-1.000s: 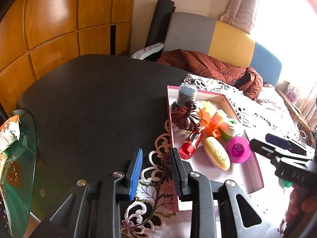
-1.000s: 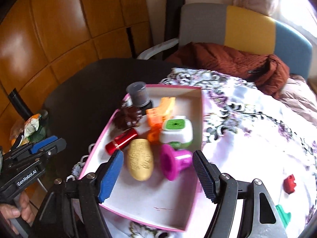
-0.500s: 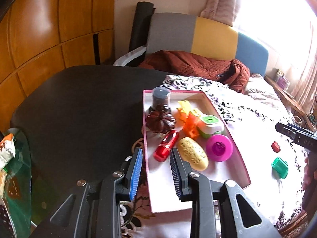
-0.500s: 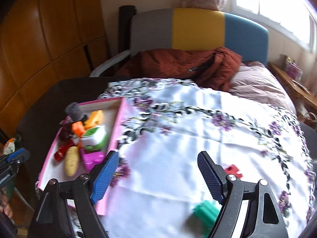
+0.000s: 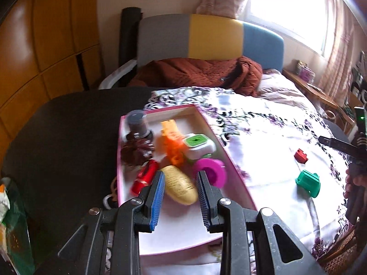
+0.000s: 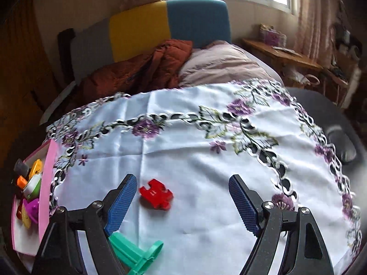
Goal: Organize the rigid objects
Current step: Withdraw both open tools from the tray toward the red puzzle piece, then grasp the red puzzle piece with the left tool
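Note:
A pink tray (image 5: 229,160) on the floral cloth holds a grey-capped jar (image 5: 137,123), a dark brown ornament (image 5: 135,153), a red cylinder (image 5: 145,176), a yellow oblong toy (image 5: 181,185), a magenta cup (image 5: 209,171), an orange toy (image 5: 173,142) and a white-green box (image 5: 198,145). My left gripper (image 5: 180,199) hovers over the tray's near end, jaws narrow and empty. Right of the tray, a red puzzle-shaped piece (image 6: 156,193) and a green plastic piece (image 6: 135,249) lie on the cloth. My right gripper (image 6: 181,183) hangs wide open above them, holding nothing.
A white cloth with purple flowers (image 6: 206,160) covers part of a round black table (image 5: 57,137). Behind it stands a grey, yellow and blue seat with a brown jacket (image 5: 201,73). A glass side table with a snack bag (image 5: 4,206) is at the left.
My right gripper swung right, from over the tray to above the red and green pieces, and its jaws widened. My left gripper shifted right, over the tray's near end.

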A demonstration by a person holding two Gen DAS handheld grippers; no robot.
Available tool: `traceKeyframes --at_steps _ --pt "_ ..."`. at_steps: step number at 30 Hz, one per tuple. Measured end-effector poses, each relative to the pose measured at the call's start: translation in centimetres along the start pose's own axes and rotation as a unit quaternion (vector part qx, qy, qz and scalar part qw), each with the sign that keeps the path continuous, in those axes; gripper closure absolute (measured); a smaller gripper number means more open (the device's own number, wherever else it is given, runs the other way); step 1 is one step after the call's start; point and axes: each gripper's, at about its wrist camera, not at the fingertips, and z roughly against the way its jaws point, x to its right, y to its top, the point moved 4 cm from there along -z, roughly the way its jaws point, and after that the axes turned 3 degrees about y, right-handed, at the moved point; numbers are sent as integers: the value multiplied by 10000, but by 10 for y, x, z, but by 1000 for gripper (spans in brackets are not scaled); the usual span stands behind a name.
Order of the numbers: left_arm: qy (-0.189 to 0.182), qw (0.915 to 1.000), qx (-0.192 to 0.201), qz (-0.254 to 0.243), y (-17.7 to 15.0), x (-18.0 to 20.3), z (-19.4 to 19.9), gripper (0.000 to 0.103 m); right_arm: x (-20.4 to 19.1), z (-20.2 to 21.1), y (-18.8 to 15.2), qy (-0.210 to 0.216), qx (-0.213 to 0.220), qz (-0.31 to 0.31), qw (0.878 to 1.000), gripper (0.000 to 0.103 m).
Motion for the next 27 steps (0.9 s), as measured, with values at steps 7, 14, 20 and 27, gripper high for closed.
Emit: traceKeyframes --at_steps 7,14,20,27 --pt "-206 9992 -63 -329 9 41 -11 75 19 1 3 127 14 -574 9983 20" --pt "-402 9971 -111 -635 15 75 -20 75 29 4 6 111 64 -867 9962 17" --pt "-532 9946 -225 -863 17 100 -31 75 40 8 8 109 130 -1150 9932 16" --pt "-830 9888 -360 -1184 21 140 -45 75 51 14 11 38 248 -1378 9901 15"
